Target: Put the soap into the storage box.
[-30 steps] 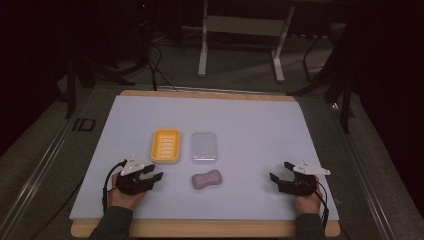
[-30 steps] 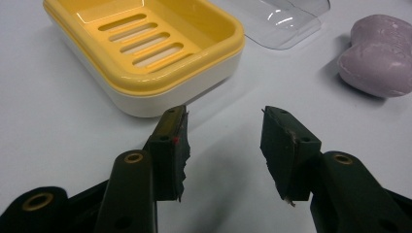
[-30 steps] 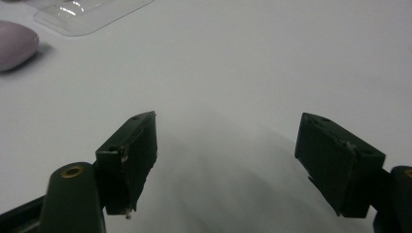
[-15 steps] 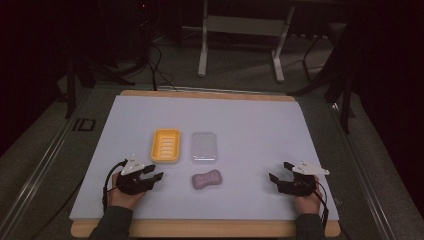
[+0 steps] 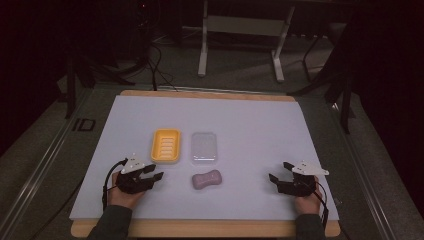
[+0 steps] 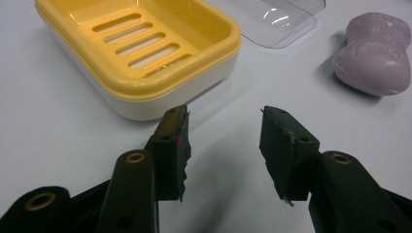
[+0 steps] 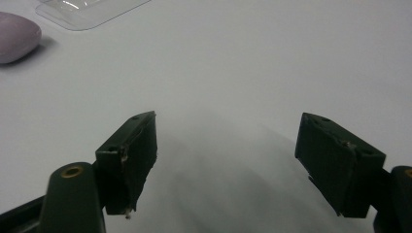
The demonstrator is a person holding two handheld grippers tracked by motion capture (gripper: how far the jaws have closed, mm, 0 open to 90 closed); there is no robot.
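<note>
My left gripper (image 6: 223, 150) rests with its jaws parted on nothing; the yellow soap dish (image 6: 141, 53) sits just beyond its left jaw, the purple soap (image 6: 374, 56) further off past the right one. My right gripper (image 7: 226, 165) gapes wider, empty, with bare table (image 7: 252, 68) ahead of its jaws.

A wide bare stretch of the white table (image 5: 260, 125) is left open between the right gripper (image 5: 276, 173) and the purple soap (image 5: 208, 180); no obstacle is seen there; in front of the left gripper (image 5: 152, 172) the way is blocked just beside the jaws by the yellow soap dish (image 5: 166, 146); the clear lid (image 5: 204, 147) lies just beside the dish, with only a narrow gap between them.
</note>
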